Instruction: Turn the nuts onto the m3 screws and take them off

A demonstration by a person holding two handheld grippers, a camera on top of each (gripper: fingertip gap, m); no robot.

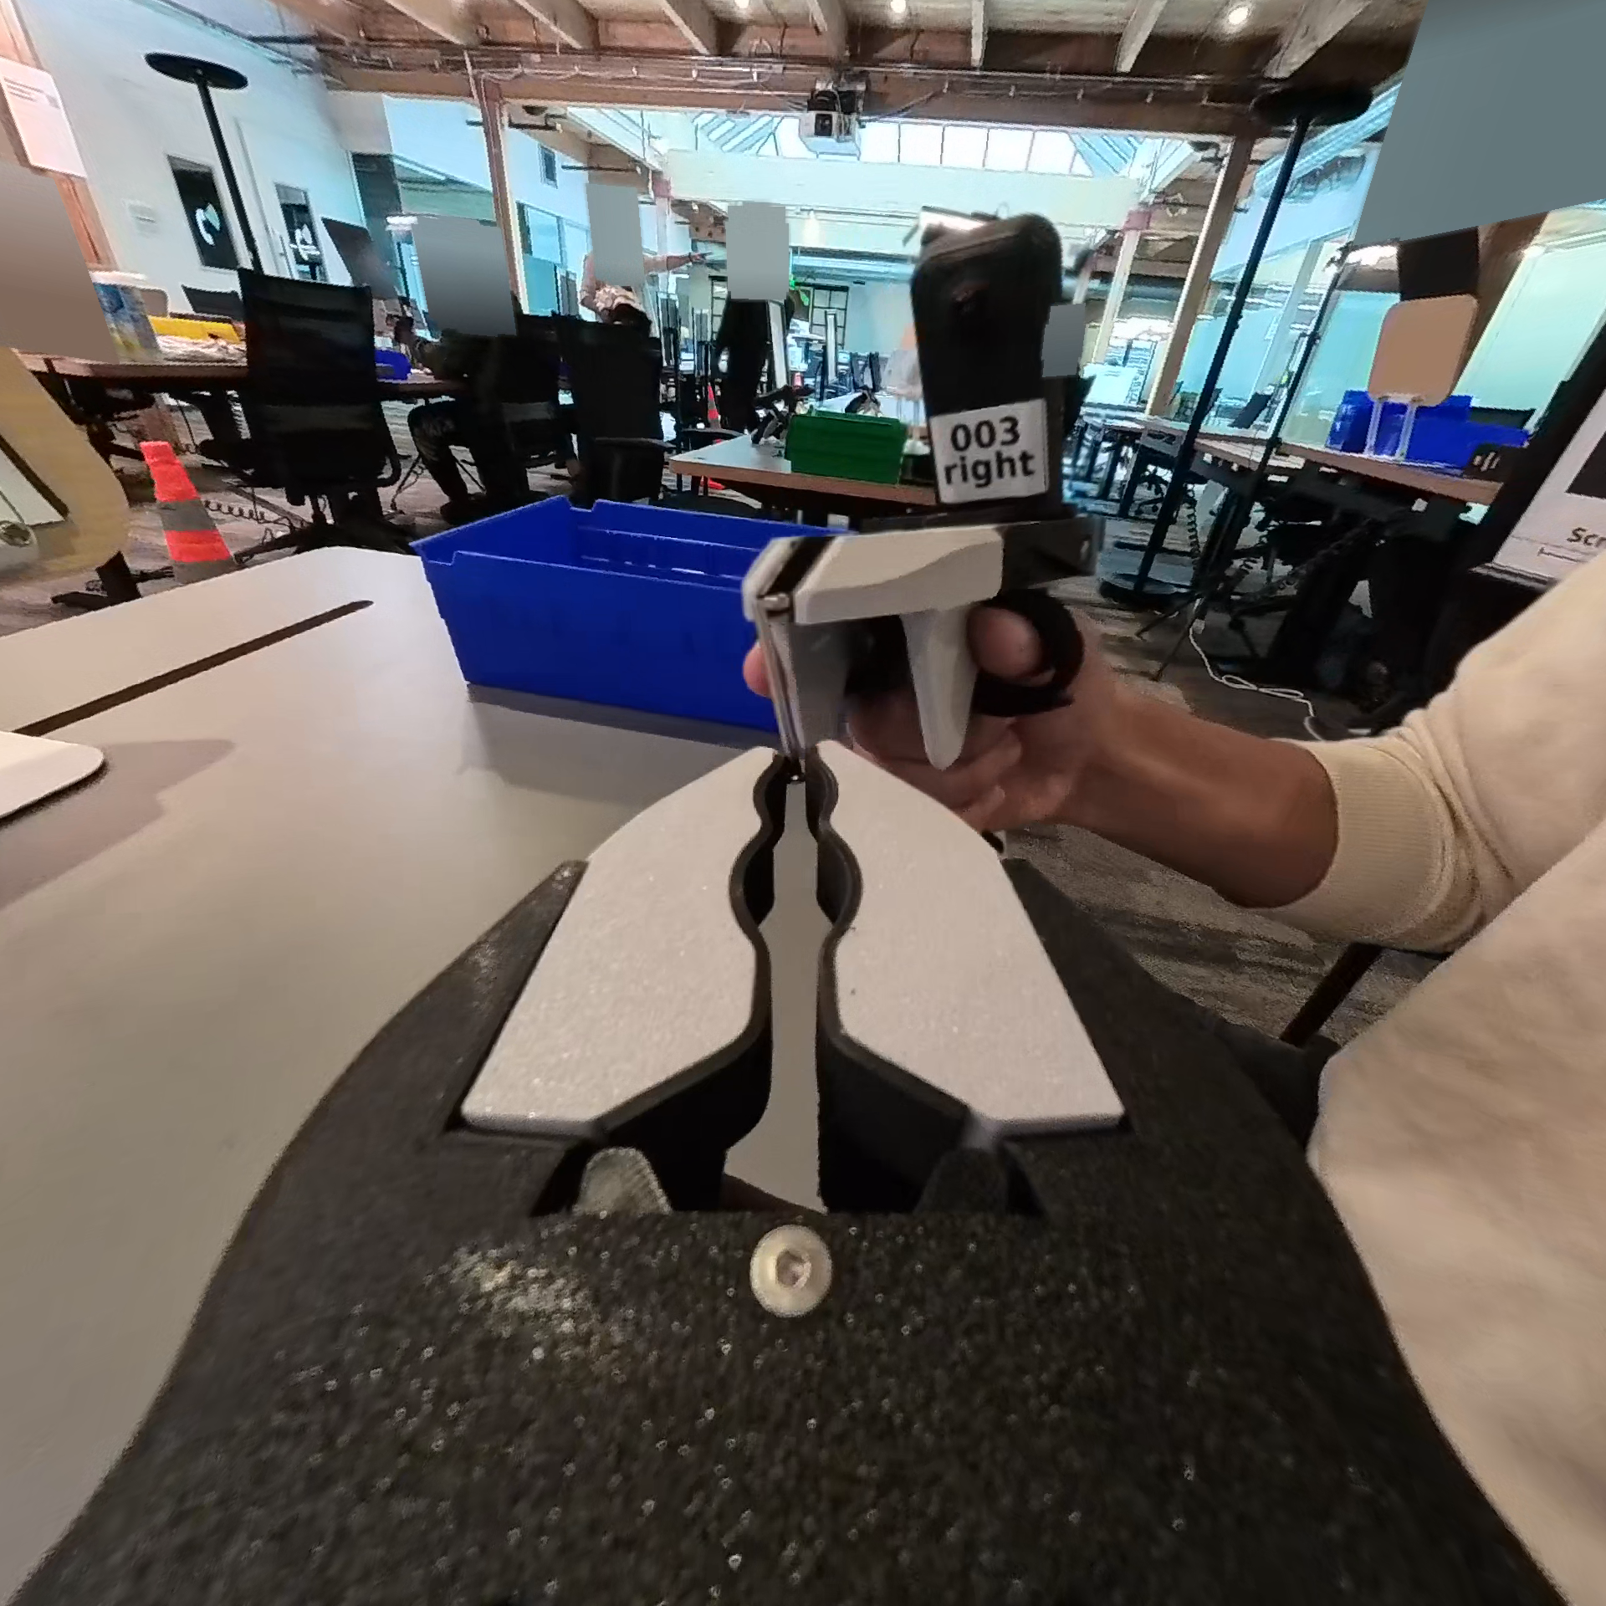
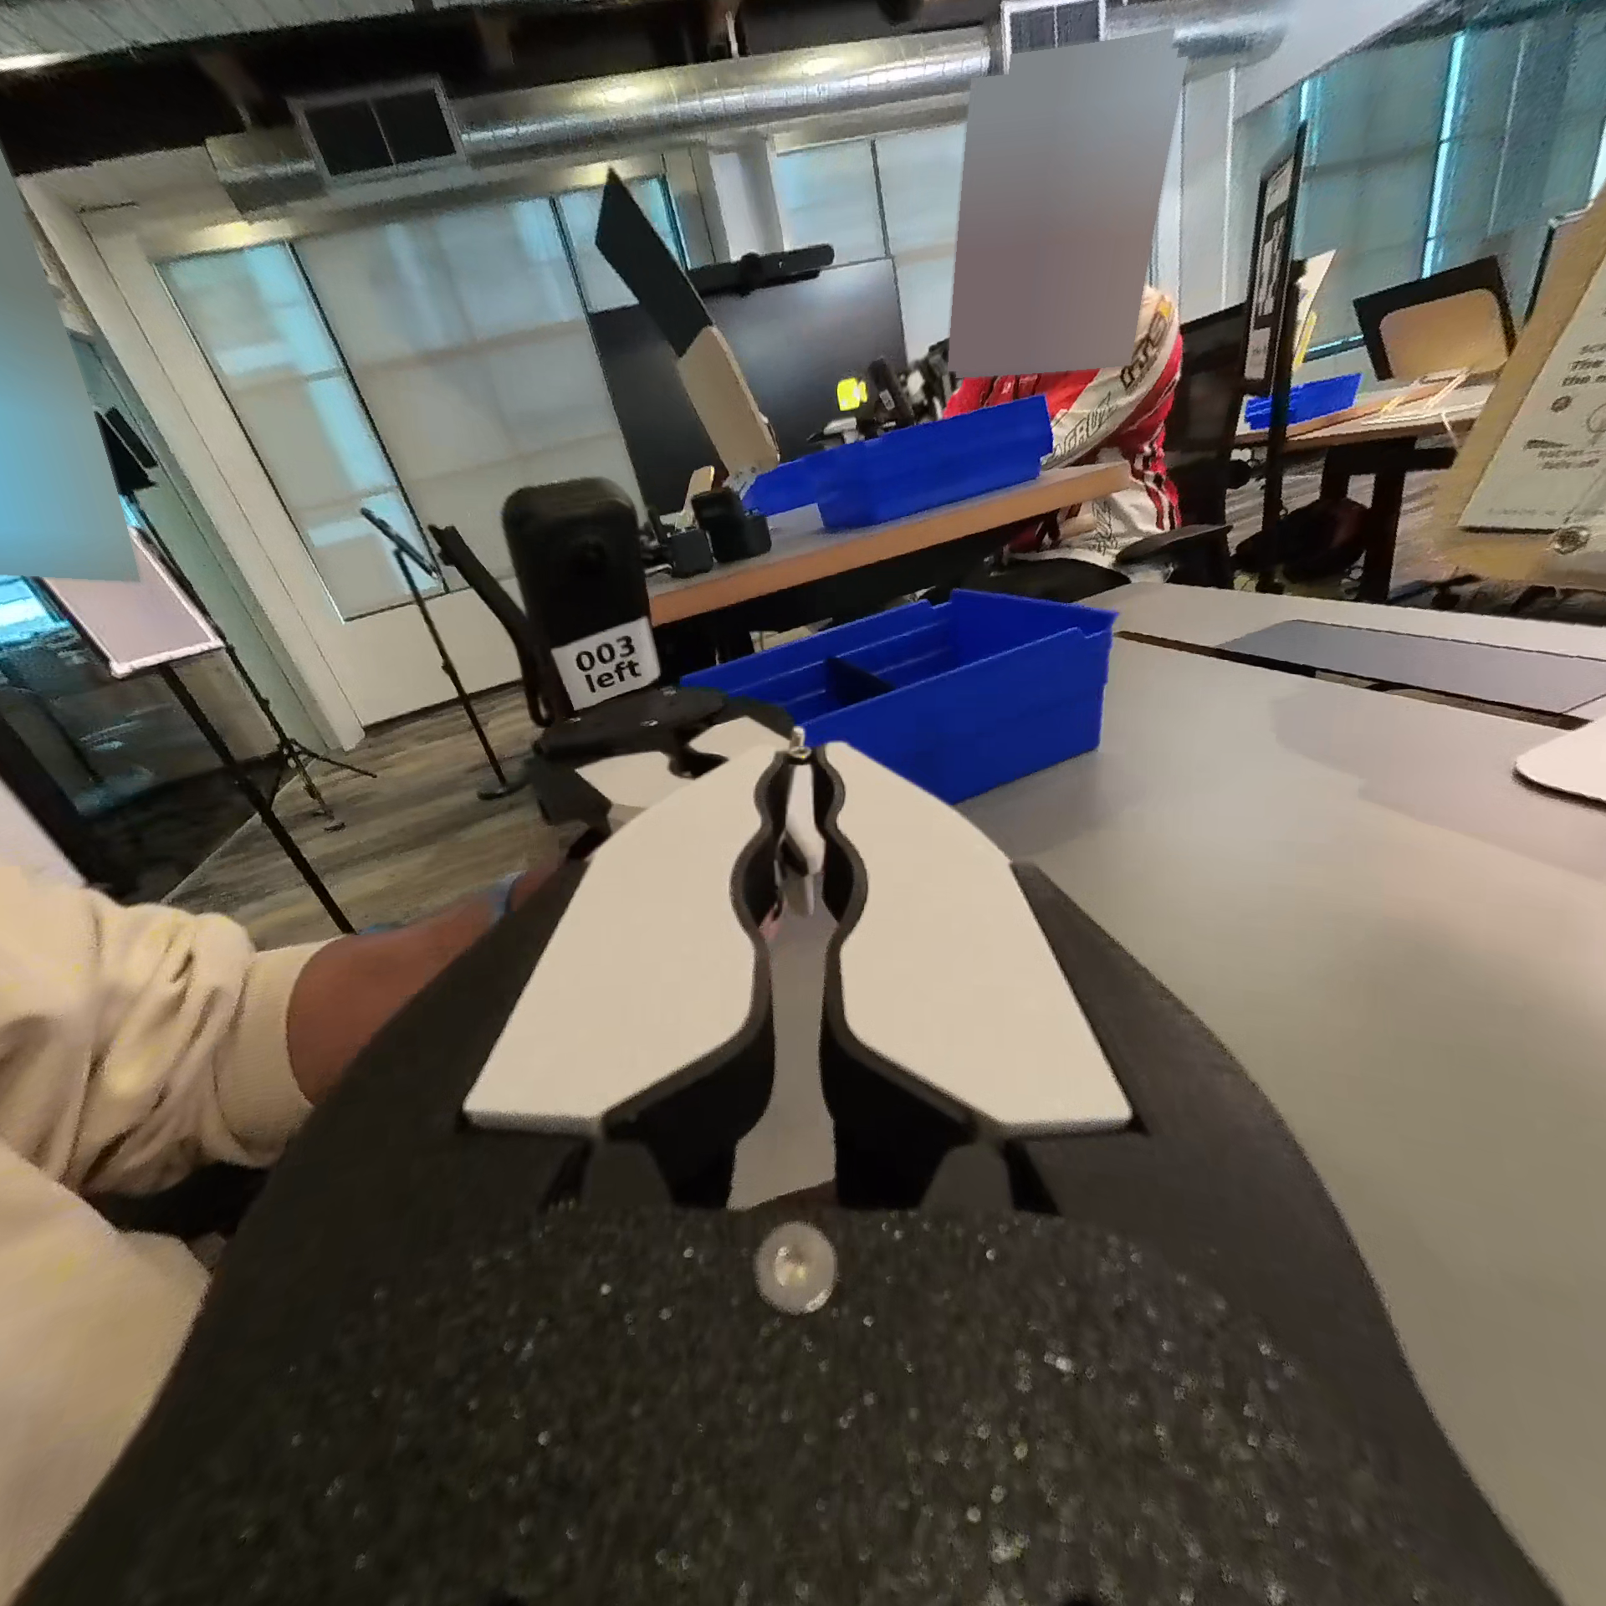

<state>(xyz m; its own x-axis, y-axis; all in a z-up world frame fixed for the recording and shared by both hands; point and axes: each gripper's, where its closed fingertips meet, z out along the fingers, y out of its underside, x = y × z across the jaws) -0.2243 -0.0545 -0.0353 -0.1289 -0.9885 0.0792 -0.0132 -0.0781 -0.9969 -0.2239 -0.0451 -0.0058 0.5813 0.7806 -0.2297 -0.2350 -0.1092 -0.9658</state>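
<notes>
Two hand-held tongs meet tip to tip above a grey surface [image 1: 261,869] in an open-plan workshop. The left tongs [image 1: 795,773] are drawn nearly together, their white fingers [image 1: 643,956] pinching a small dark part at the very tips; it is too small to say whether it is a nut or a screw. The right tongs [image 2: 798,754] are likewise almost shut, clamped on a small silvery screw [image 2: 795,739] that stands out just past their tips, with what may be a nut on it. In the left wrist view the right tongs come in from above, tips pointing down onto the tips of the left pair, held by a hand [image 1: 999,756] in a cream sleeve [image 1: 1434,739]. In the right wrist view the left tongs lie just beyond and to the left, crossing behind the tips, with another cream sleeve [image 2: 113,999] at the left edge. A blue bin [image 1: 600,617] with dividers sits on the surface just behind the meeting point. A white object [image 2: 1564,765] rests at the surface's edge. Other desks, black chairs [image 1: 304,391], an orange cone [image 1: 182,513] and seated people fill the background.
</notes>
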